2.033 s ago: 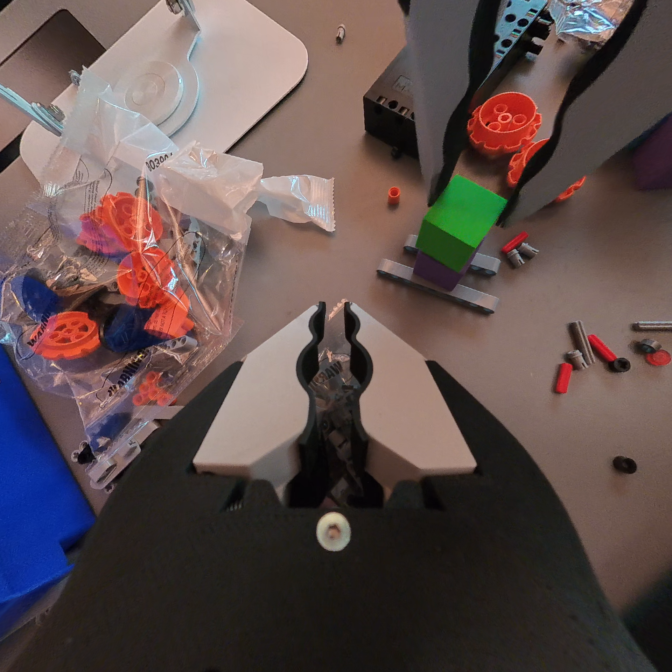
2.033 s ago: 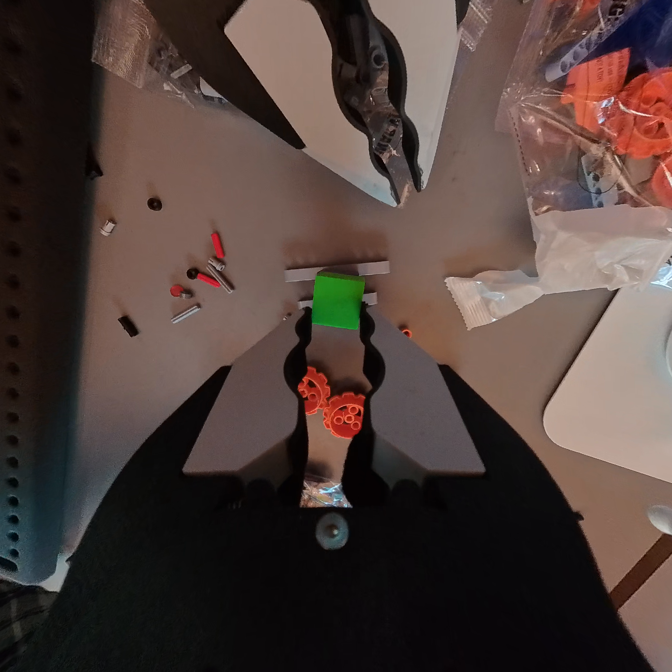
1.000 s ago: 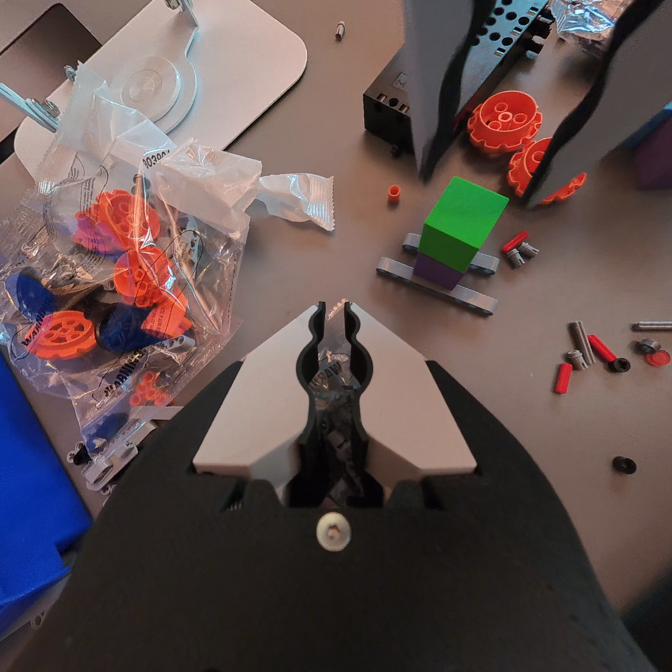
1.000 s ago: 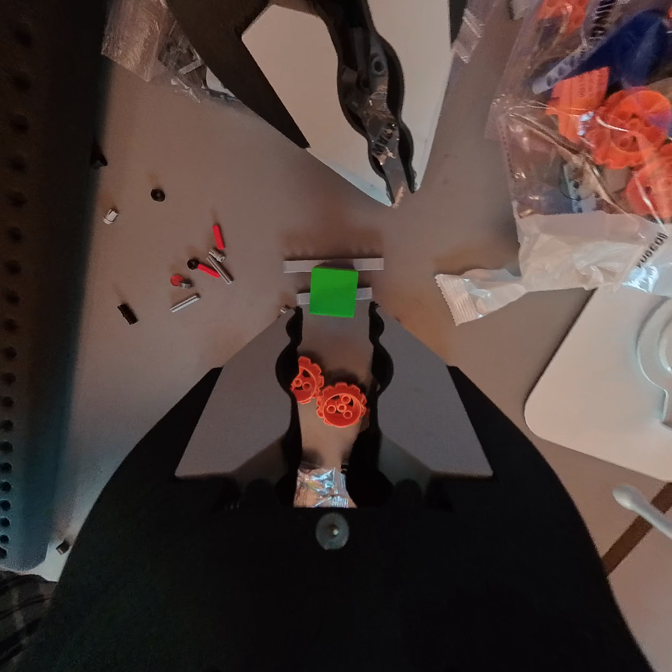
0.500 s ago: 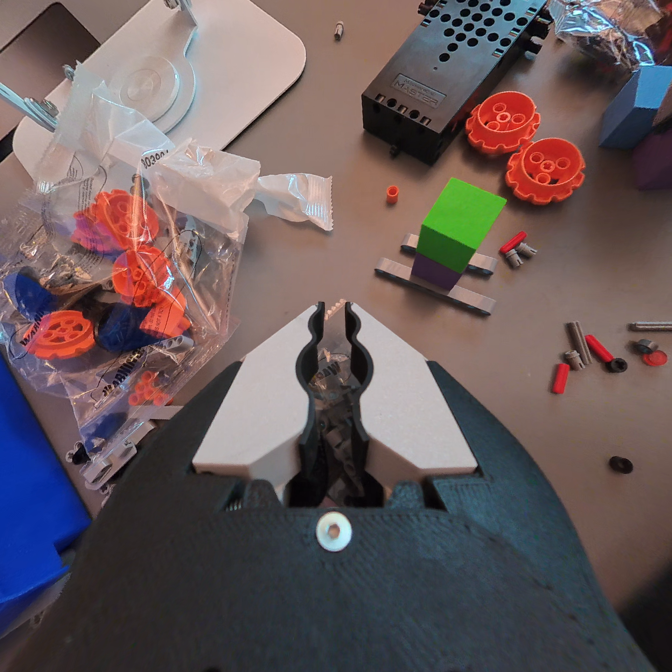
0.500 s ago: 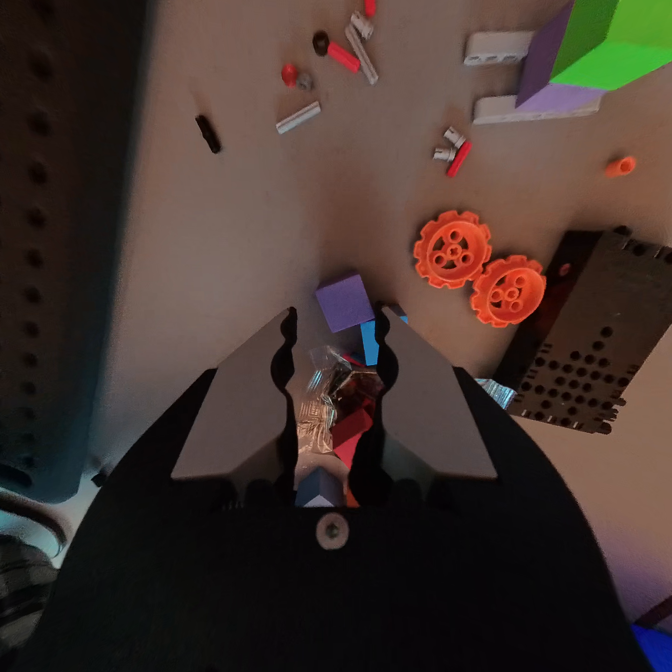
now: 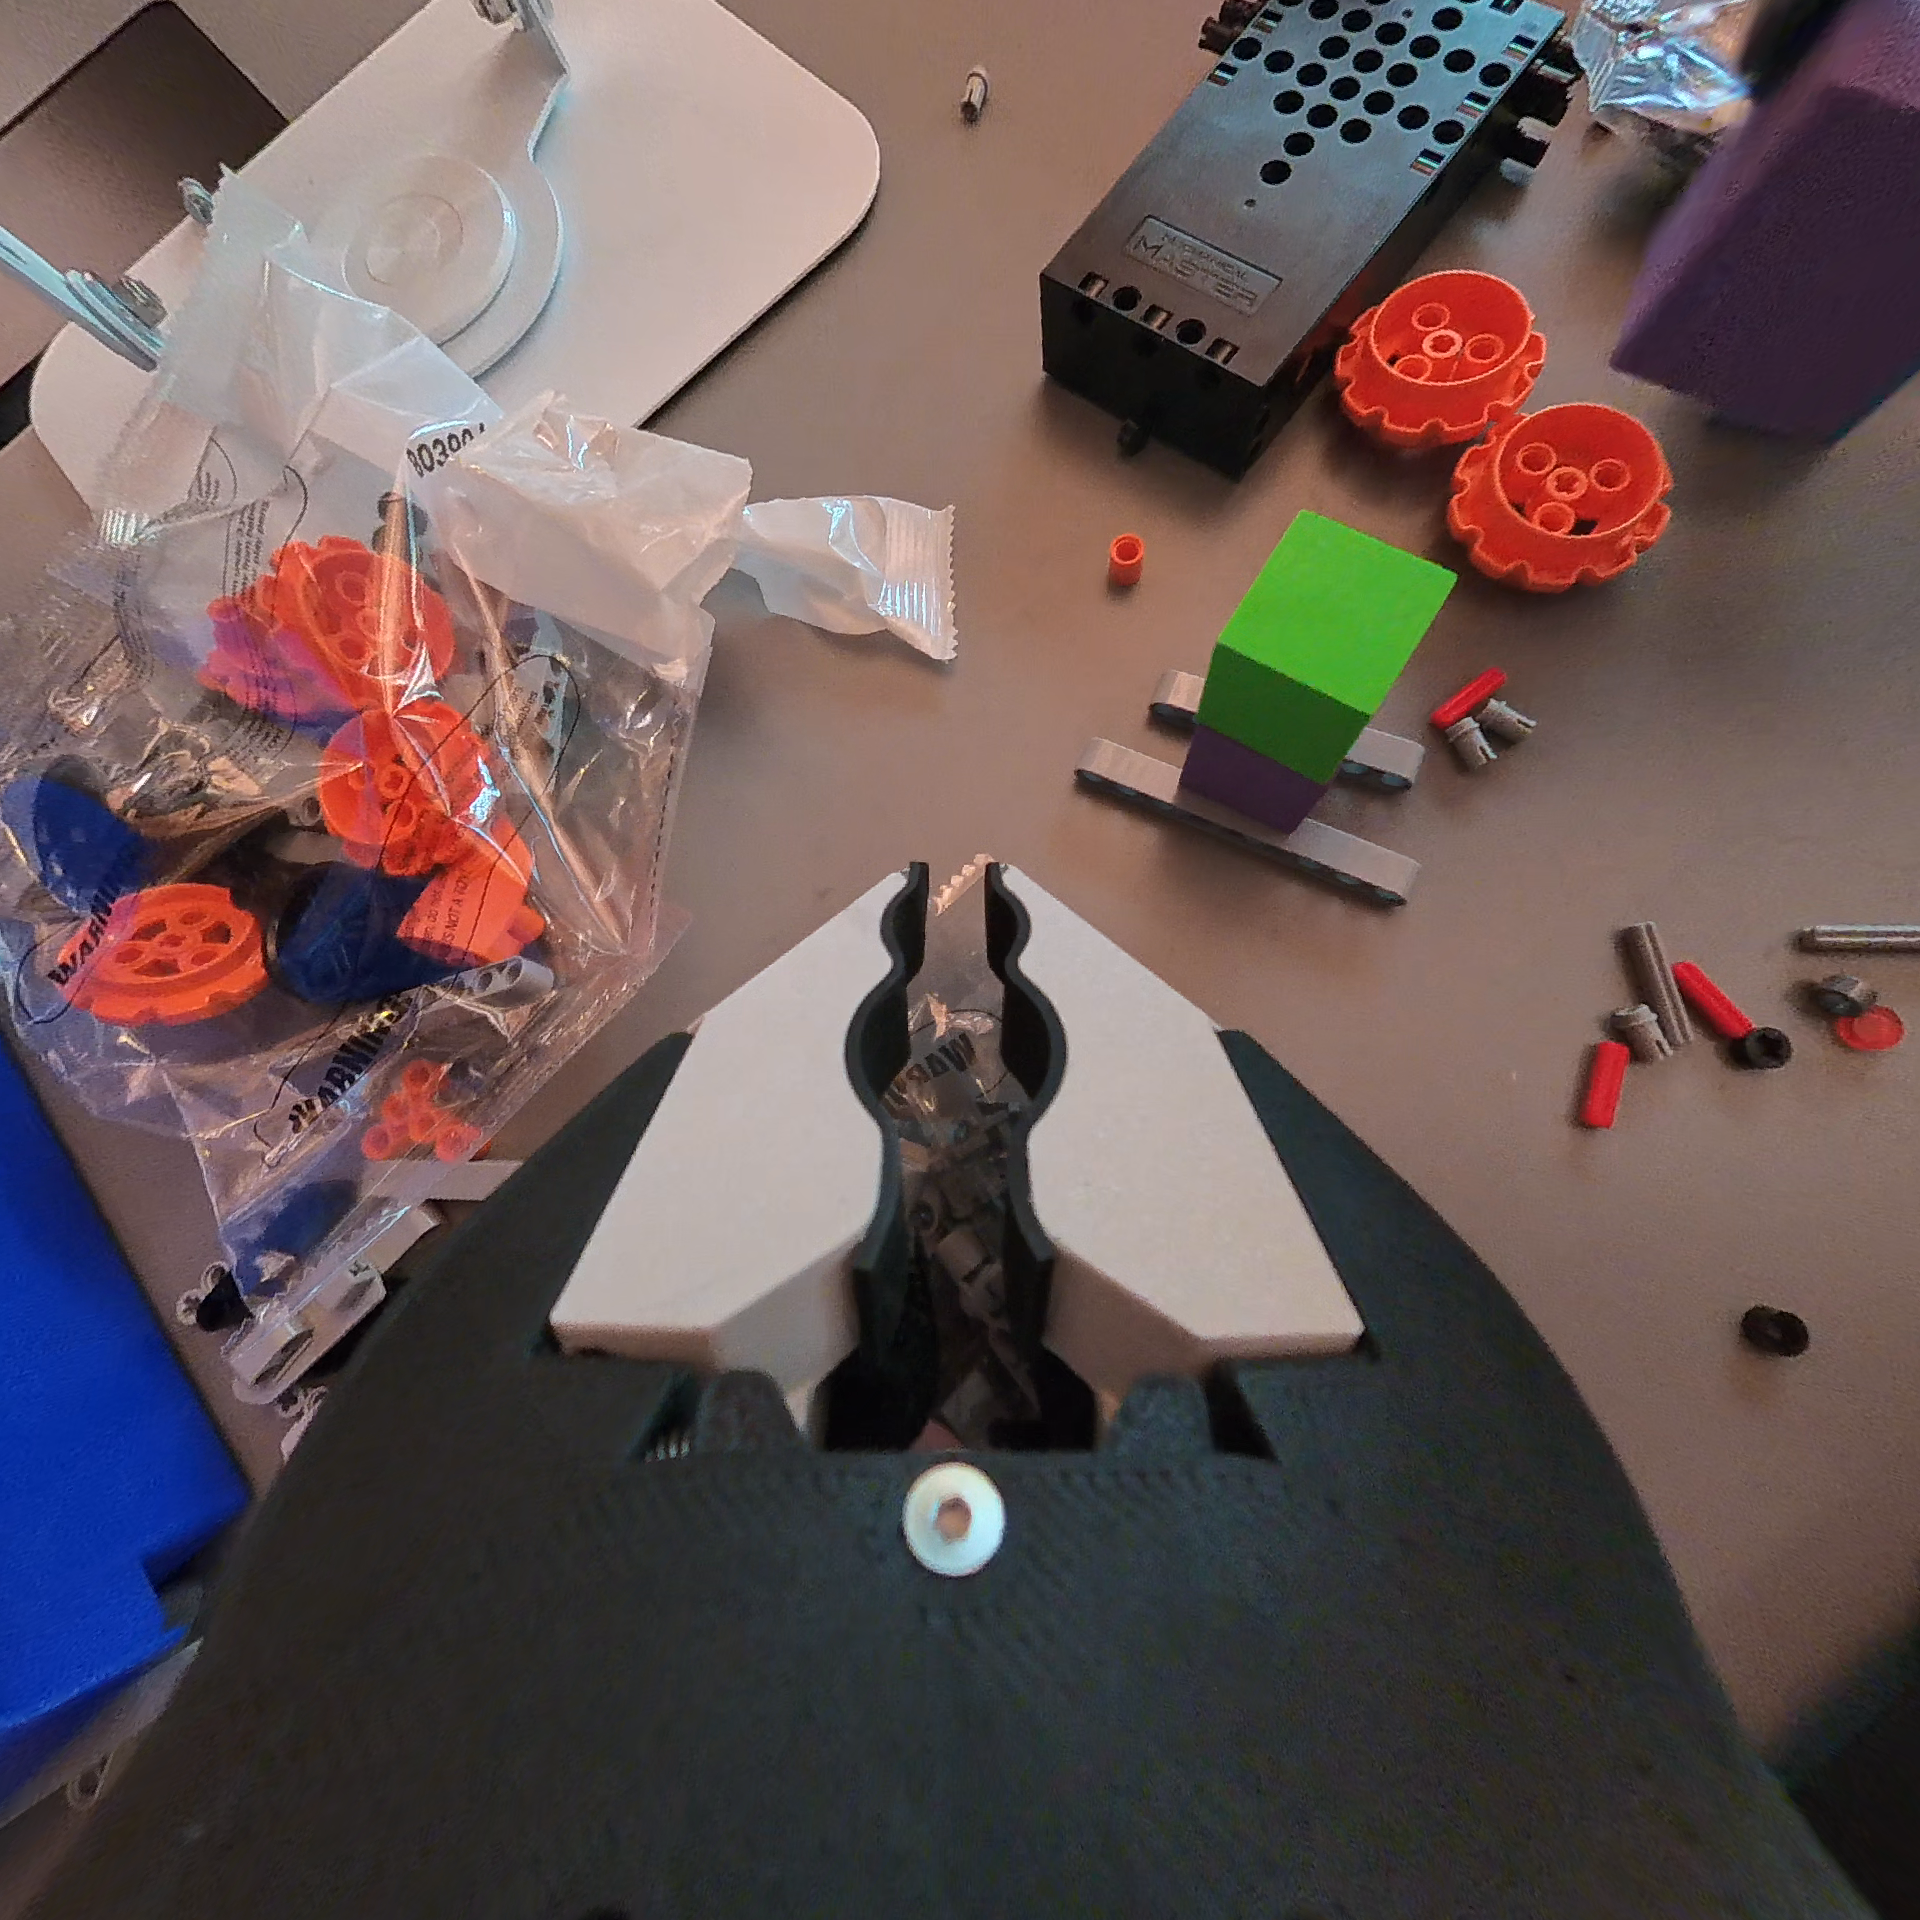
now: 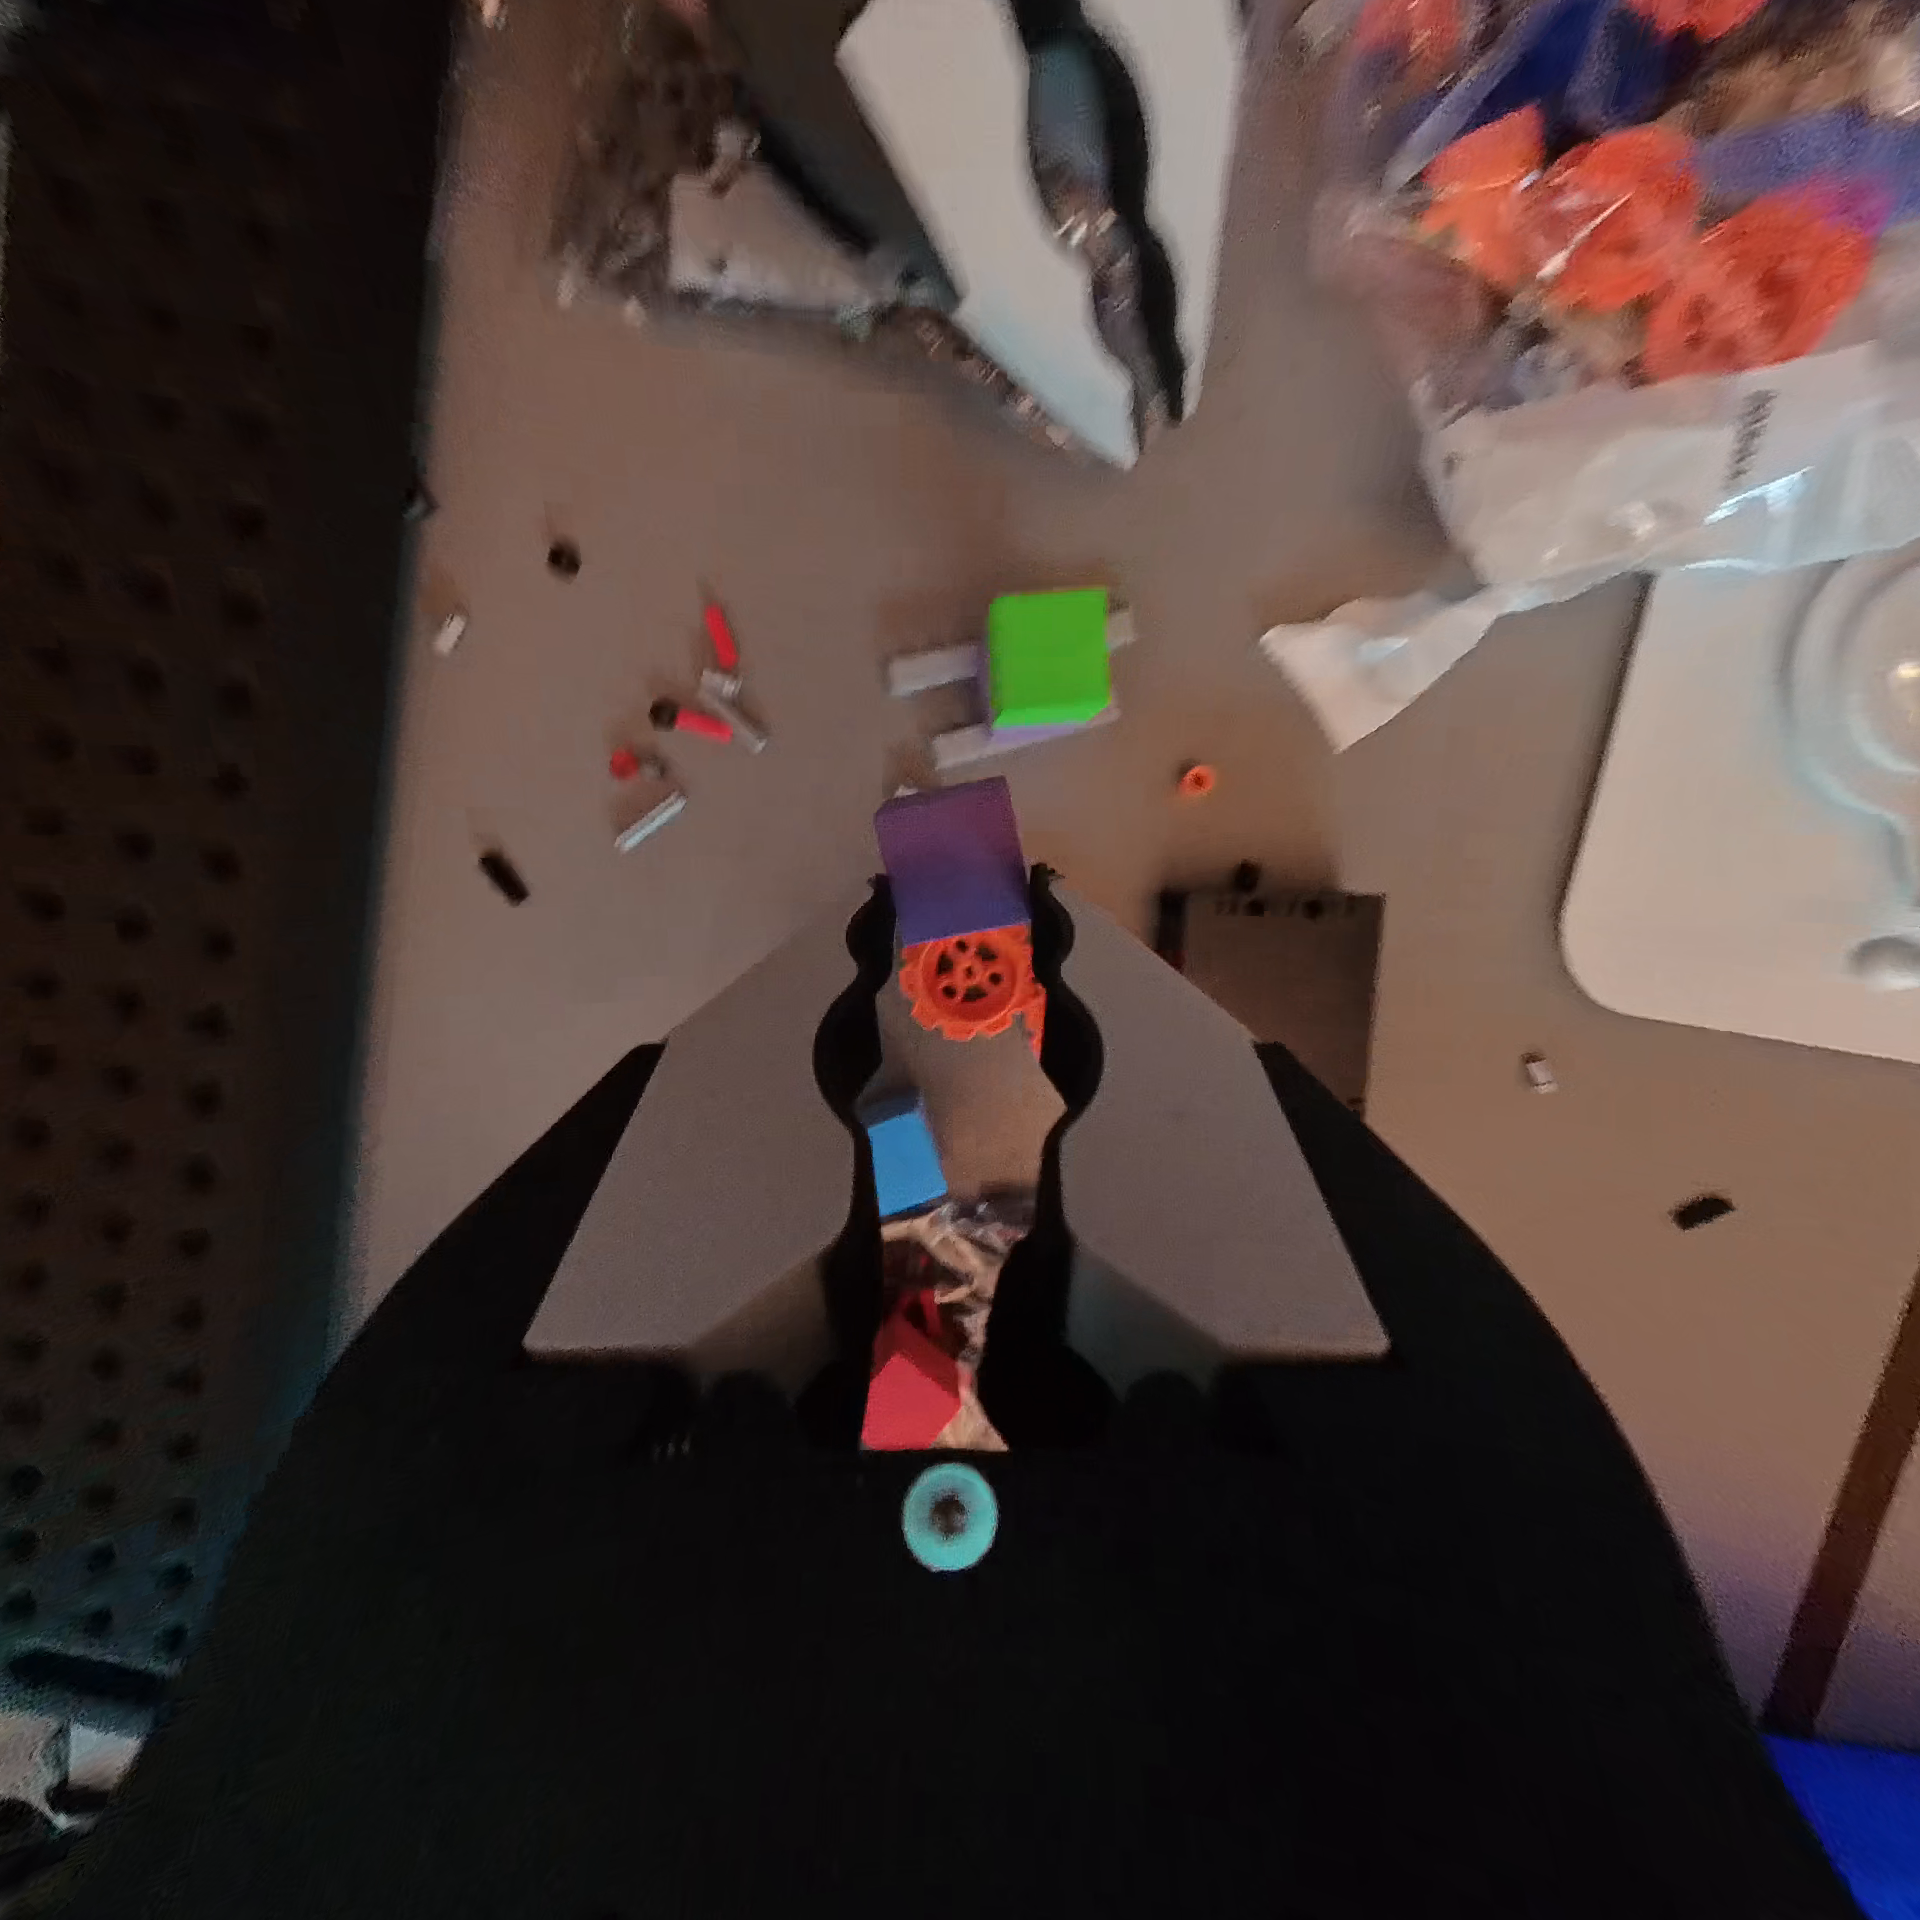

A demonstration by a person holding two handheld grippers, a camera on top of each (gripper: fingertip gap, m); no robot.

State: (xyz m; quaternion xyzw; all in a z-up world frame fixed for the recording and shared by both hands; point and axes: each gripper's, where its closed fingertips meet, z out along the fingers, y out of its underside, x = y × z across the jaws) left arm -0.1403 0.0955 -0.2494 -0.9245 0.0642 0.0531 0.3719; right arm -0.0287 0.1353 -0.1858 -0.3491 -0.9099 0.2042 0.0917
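My left gripper (image 7: pixel 951 883) is shut on the edge of a clear plastic bag of small parts (image 7: pixel 961 1143) and hovers low over the grey table. A green cube (image 7: pixel 1320 644) sits on a small purple block across two grey beams (image 7: pixel 1247 821), just ahead and to the right. My right gripper (image 8: pixel 954 894) is shut on a purple cube (image 8: pixel 948 862) and holds it in the air a little short of the green cube (image 8: pixel 1047 660). The held purple cube also shows at the top right of the left wrist view (image 7: pixel 1787 239). The right wrist view is blurred.
Two orange wheels (image 7: pixel 1496 426) lie beside a black perforated box (image 7: pixel 1288 229). Bags of orange and blue parts (image 7: pixel 343 727) lie left, by a white stand base (image 7: pixel 623 187) and a blue box (image 7: pixel 73 1351). Small pins (image 7: pixel 1683 997) lie right. A blue cube (image 8: pixel 902 1153) lies below my right gripper. Spacing between my two grippers at the tips: around 15 centimetres.
My right gripper let go of the green cube, drew back, shut on the purple cube and carried it up toward the stack. My left gripper has stayed put with the bag.
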